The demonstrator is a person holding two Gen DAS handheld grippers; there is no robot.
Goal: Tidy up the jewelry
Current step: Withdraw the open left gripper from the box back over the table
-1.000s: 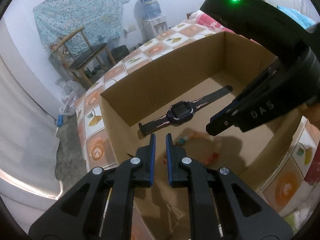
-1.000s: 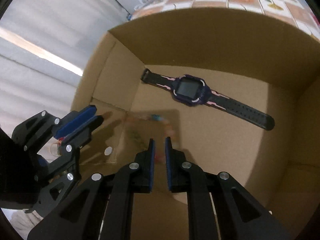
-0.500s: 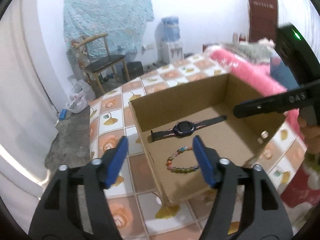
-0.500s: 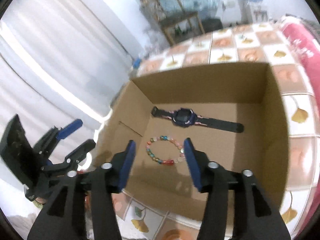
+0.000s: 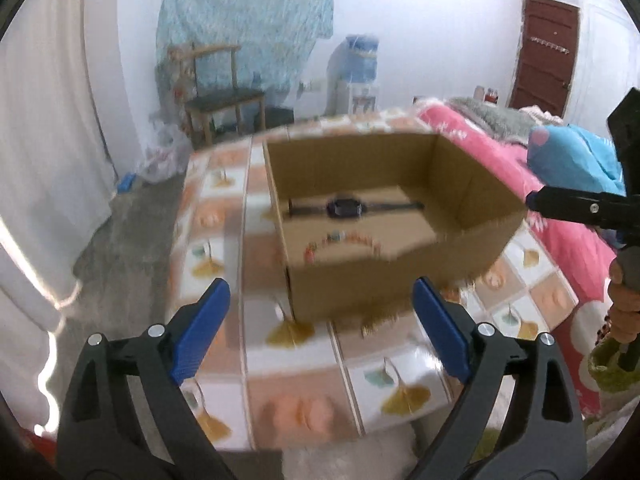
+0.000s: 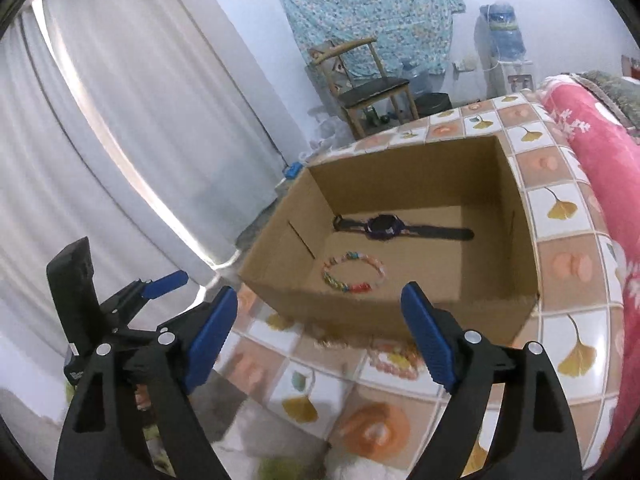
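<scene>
Both the left gripper [image 5: 320, 332] and the right gripper [image 6: 320, 338] hang spread wide and empty, short of the cardboard box [image 6: 516, 236] on the tiled table [image 6: 560, 248]. Inside the box lie a light, floppy bead bracelet [image 6: 354, 276], best pinched across its strand, and beyond it a flat watch [image 6: 384, 227]. The box's tall walls probably force approach from above.

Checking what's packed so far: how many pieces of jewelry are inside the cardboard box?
2: a dark watch lying flat toward the far wall, and a beaded bracelet nearer the front. The box's near wall may hide more.
</scene>
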